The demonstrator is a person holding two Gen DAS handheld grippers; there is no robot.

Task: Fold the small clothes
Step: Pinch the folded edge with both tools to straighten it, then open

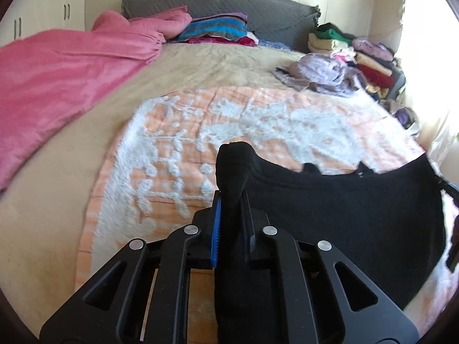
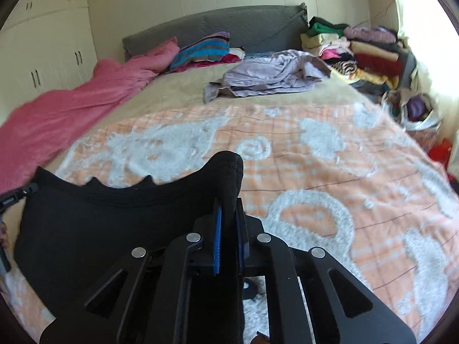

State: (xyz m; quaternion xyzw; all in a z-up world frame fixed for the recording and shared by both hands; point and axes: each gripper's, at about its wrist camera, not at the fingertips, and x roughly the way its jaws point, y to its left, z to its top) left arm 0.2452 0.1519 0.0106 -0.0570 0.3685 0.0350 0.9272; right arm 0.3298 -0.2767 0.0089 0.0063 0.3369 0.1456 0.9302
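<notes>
A black garment [image 1: 344, 218] hangs stretched between my two grippers above the orange-and-white blanket [image 1: 178, 154]. My left gripper [image 1: 231, 200] is shut on one top corner of it, the cloth bunched between the blue pads. My right gripper [image 2: 228, 209] is shut on the other top corner; the garment [image 2: 100, 229] spreads to its left. The left gripper's tip shows at the left edge of the right wrist view [image 2: 17, 195]. The garment's lower part is hidden below the gripper bodies.
The blanket [image 2: 315, 166] lies over a beige bed sheet [image 1: 200, 63]. A pink duvet [image 1: 57, 80] lies along the left. A crumpled lilac garment [image 2: 272, 74] and stacks of folded clothes [image 2: 367, 54] sit at the far right. Striped pillows [image 1: 215, 28] lean against the grey headboard.
</notes>
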